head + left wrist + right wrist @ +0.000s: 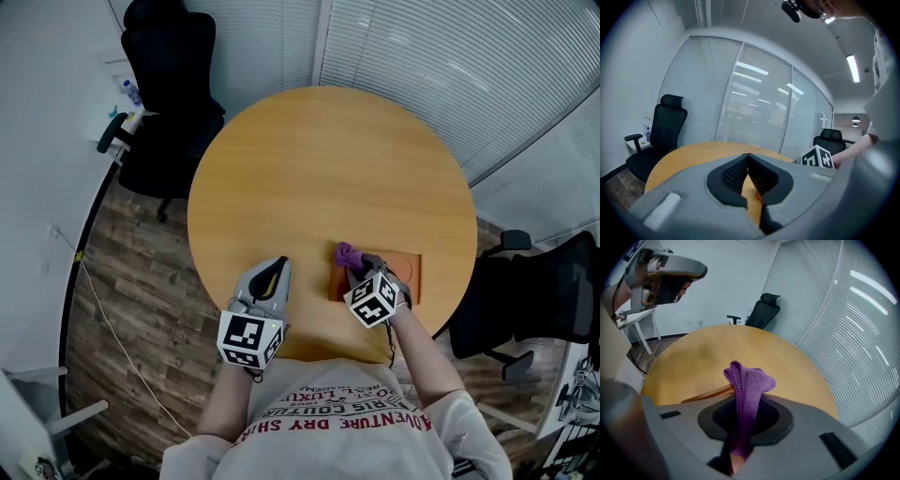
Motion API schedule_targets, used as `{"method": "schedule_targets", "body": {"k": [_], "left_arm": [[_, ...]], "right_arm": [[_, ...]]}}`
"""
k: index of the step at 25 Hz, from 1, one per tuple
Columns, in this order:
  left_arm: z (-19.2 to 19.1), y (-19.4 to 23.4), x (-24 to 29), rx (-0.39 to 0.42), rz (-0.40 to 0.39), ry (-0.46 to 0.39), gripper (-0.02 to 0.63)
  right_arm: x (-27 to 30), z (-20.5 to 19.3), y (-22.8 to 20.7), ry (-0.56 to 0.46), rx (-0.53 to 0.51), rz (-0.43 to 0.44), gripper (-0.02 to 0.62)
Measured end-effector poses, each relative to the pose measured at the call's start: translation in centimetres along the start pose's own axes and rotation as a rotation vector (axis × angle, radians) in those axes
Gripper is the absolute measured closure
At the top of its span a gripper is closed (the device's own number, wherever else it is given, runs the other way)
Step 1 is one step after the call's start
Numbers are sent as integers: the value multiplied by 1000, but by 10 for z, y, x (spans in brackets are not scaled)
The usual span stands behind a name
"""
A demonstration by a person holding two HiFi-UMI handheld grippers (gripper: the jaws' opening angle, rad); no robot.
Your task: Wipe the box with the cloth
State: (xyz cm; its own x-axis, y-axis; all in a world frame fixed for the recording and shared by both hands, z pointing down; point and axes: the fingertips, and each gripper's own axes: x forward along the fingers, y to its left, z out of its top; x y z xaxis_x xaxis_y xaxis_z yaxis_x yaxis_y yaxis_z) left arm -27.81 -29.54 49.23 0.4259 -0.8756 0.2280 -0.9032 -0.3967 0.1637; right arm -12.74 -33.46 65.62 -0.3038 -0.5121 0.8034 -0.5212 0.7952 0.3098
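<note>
Purple cloth is sitting clamped in the right hand-held gripper at the flat orange box, seemingly for wiping; left hand-held gripper is idling nearby, jaws together, empty

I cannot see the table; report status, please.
Right claw shut on purple cloth, at edge of orange box. Left claw shut, empty. Nothing in the way.

You stand at 6 o'clock of the table. The box lies on the table near 5 o'clock. The cloth is at the box's left end, between the jaws of your right gripper. Your left gripper is over the table near 7 o'clock, left of the box. One chair stands behind the table at 10 o'clock, and a second chair at 4 o'clock.
</note>
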Motion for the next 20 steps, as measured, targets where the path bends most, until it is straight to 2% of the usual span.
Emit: {"method": "schedule_targets", "body": {"k": [4,10,14,20], "left_arm": [[1,-5,-8,3,11,3,597],[0,-8,-28,5,40,2,597],[-3,-12,-45,0,54,-3,597],[-5,-23,-60,5,30,-5,597]], "right_arm": [[-6,-3,14,23,-56,33,518],[-20,-8,32,33,-82,72,518],[-30,-14,50,34,-76,96,518],[-46,-25,78,44,-41,145,518]]}}
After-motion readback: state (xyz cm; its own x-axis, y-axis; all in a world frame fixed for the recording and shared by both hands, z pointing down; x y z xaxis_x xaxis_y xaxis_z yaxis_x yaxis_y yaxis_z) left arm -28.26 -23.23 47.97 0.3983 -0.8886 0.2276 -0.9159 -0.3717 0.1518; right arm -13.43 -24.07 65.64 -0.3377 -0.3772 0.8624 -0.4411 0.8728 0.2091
